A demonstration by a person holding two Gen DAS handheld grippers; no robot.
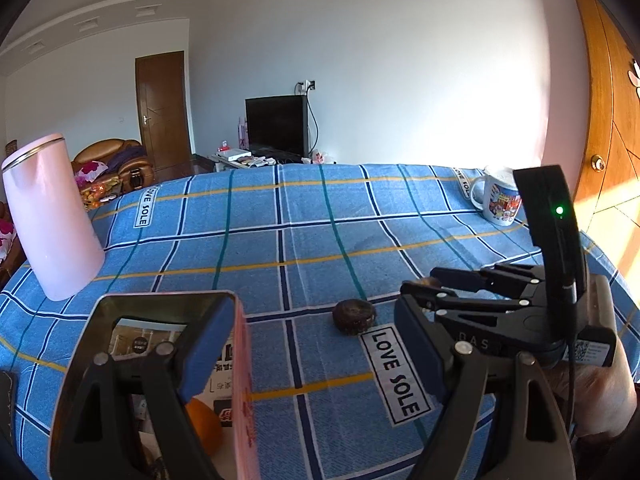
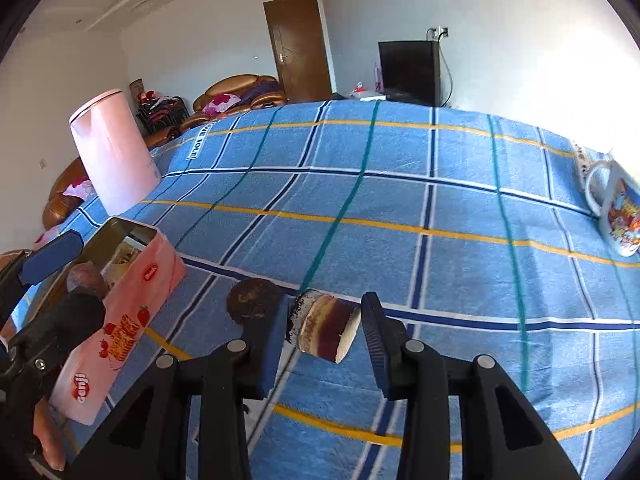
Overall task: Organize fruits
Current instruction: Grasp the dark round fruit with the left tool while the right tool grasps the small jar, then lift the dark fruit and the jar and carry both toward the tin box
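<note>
A pink carton box (image 1: 240, 380) lies open at the table's left; an orange (image 1: 206, 424) sits inside it, and in the right wrist view the box (image 2: 120, 320) also holds a dark reddish fruit (image 2: 86, 278). My left gripper (image 1: 312, 356) is open, its left finger inside the box. A dark round fruit (image 1: 355, 316) lies on the blue checked cloth (image 1: 320, 240); it also shows in the right wrist view (image 2: 252, 300). A brown, cream-ended cut piece (image 2: 326, 330) lies between the fingers of my open right gripper (image 2: 325, 344), touching the left pad. The right gripper (image 1: 424, 284) shows in the left view.
A tall pink kettle (image 1: 52, 220) stands at the far left. A cartoon-print white mug (image 1: 500, 198) stands at the far right near the table edge. Beyond the table are a TV, a brown sofa and a wooden door.
</note>
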